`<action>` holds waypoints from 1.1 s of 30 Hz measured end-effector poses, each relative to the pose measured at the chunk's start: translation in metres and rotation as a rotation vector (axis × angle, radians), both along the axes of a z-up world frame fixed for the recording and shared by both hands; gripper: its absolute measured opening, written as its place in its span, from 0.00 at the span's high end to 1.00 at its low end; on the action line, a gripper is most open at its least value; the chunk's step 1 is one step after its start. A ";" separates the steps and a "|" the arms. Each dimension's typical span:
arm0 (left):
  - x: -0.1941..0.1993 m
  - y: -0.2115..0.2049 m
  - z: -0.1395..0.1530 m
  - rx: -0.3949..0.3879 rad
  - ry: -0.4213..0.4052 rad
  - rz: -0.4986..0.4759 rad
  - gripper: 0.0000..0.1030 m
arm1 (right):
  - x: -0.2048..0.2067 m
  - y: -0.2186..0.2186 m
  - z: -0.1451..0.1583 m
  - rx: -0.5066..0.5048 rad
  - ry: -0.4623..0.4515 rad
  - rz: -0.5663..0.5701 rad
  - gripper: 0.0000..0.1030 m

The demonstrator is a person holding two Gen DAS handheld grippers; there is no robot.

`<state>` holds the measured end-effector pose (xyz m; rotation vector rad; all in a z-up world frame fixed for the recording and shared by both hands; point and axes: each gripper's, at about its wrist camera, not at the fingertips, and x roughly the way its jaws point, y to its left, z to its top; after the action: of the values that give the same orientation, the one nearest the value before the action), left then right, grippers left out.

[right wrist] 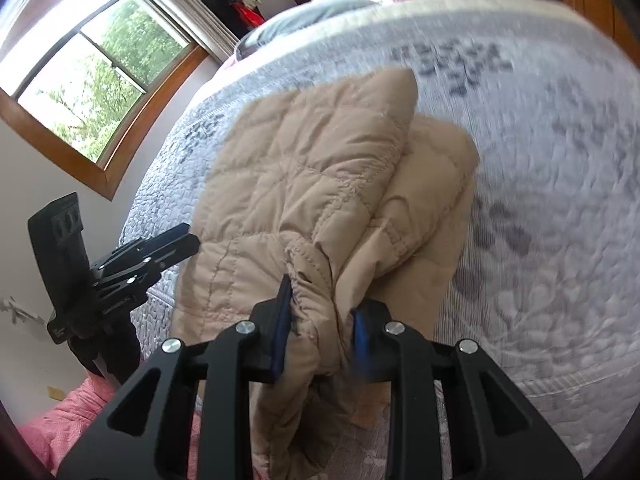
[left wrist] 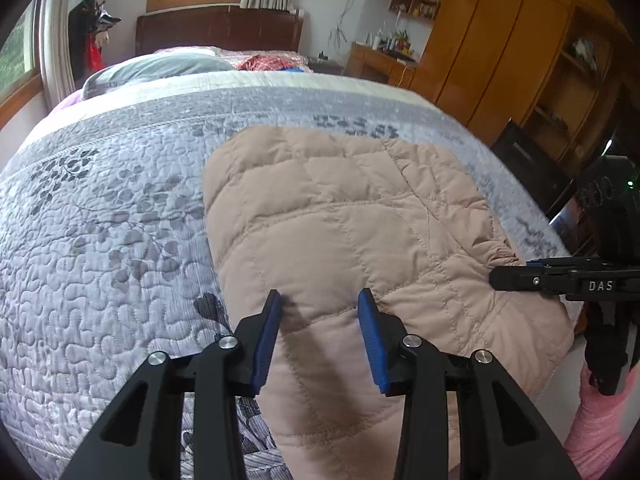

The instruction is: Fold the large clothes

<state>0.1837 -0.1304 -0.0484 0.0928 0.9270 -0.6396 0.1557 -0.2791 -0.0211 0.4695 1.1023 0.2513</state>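
A beige quilted jacket [left wrist: 340,216] lies on the bed, partly folded, with its near end hanging over the bed's edge. My left gripper [left wrist: 320,308] hovers just above the jacket's near part; its blue pads [left wrist: 270,332] stand apart and nothing is pinched between them. In the right wrist view my right gripper [right wrist: 322,312] is shut on a bunched fold of the jacket [right wrist: 312,168] at its near edge, lifting it a little. The right gripper [left wrist: 504,278] shows from the side at the jacket's right edge. The left gripper [right wrist: 180,244] shows at the jacket's left edge.
A grey floral quilt [left wrist: 112,216] covers the bed, with a grey pillow [left wrist: 156,68] and a dark headboard [left wrist: 220,28] at the far end. Wooden wardrobes [left wrist: 500,40] stand on the right, a window [right wrist: 92,76] on the left. A pink sleeve [left wrist: 600,420] is at the lower right.
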 end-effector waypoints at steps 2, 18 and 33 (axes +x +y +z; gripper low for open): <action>-0.002 -0.004 -0.004 0.021 -0.007 -0.008 0.58 | 0.000 -0.003 -0.018 0.028 0.019 -0.010 0.72; 0.000 0.009 -0.009 -0.015 0.063 0.043 0.57 | -0.022 0.017 -0.008 -0.134 -0.062 -0.028 0.58; -0.065 0.014 0.010 -0.039 0.035 -0.041 0.58 | -0.077 0.071 0.034 -0.301 -0.174 0.123 0.71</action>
<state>0.1185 -0.1166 -0.0381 0.0658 0.9480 -0.6995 0.0790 -0.2082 0.0134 0.1090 0.9794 0.2244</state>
